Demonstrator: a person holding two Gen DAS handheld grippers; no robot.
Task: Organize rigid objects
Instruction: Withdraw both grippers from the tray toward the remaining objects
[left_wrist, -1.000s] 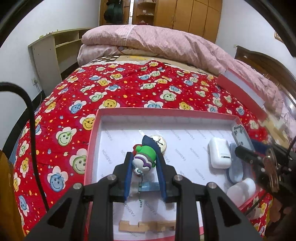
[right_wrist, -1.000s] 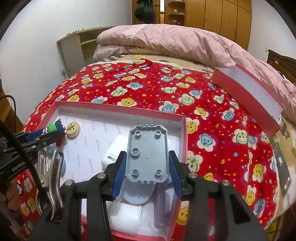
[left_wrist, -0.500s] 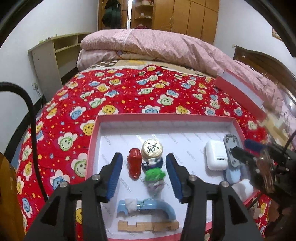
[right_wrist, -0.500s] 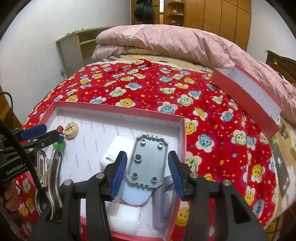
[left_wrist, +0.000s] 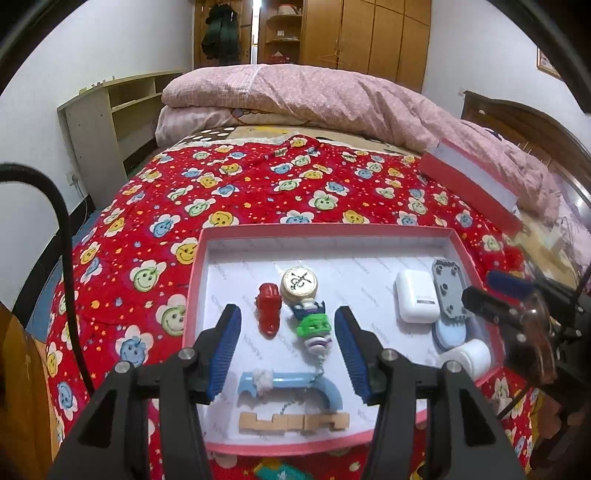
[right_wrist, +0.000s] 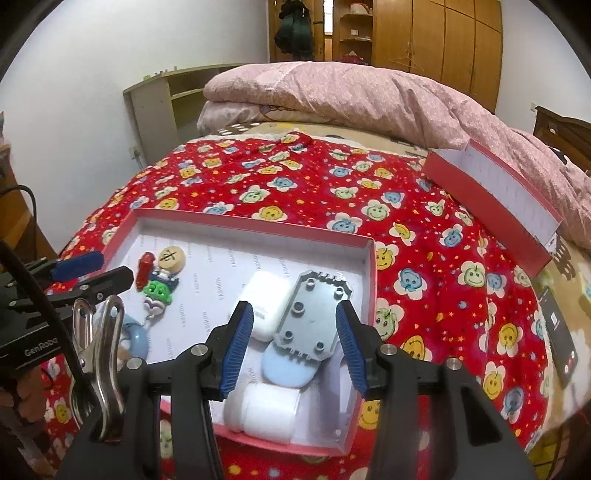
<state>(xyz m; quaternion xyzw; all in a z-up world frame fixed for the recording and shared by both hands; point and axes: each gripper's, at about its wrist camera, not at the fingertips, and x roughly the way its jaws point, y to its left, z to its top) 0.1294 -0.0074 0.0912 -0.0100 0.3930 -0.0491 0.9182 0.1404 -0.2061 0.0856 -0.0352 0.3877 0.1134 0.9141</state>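
A red-rimmed box (left_wrist: 325, 230) (right_wrist: 369, 273) with a white floor lies on the bed. In it lie a green and purple toy figure (left_wrist: 314, 326) (right_wrist: 159, 290) on a chain, a red toy (left_wrist: 268, 310), a round wooden disc (left_wrist: 299, 282), a blue arch (left_wrist: 291, 384), a wooden piece (left_wrist: 293, 421), a white case (left_wrist: 415, 301) (right_wrist: 266, 299), a grey studded plate (left_wrist: 448, 288) (right_wrist: 312, 314) on a light blue oval (right_wrist: 288, 367), and a white cylinder (right_wrist: 264, 406). My left gripper (left_wrist: 288, 349) is open above the toy figure. My right gripper (right_wrist: 293, 345) is open above the grey plate.
The box lid (left_wrist: 472, 181) (right_wrist: 495, 195) leans on the pink quilt (left_wrist: 314, 92) at the right. A dark phone (right_wrist: 559, 332) lies at the right edge of the red smiley bedspread (left_wrist: 258, 184). A shelf unit (left_wrist: 107, 118) stands at the left wall.
Both grippers opened and drew back. The left let go of the toy figure and the right let go of the grey plate; both now lie in the box.
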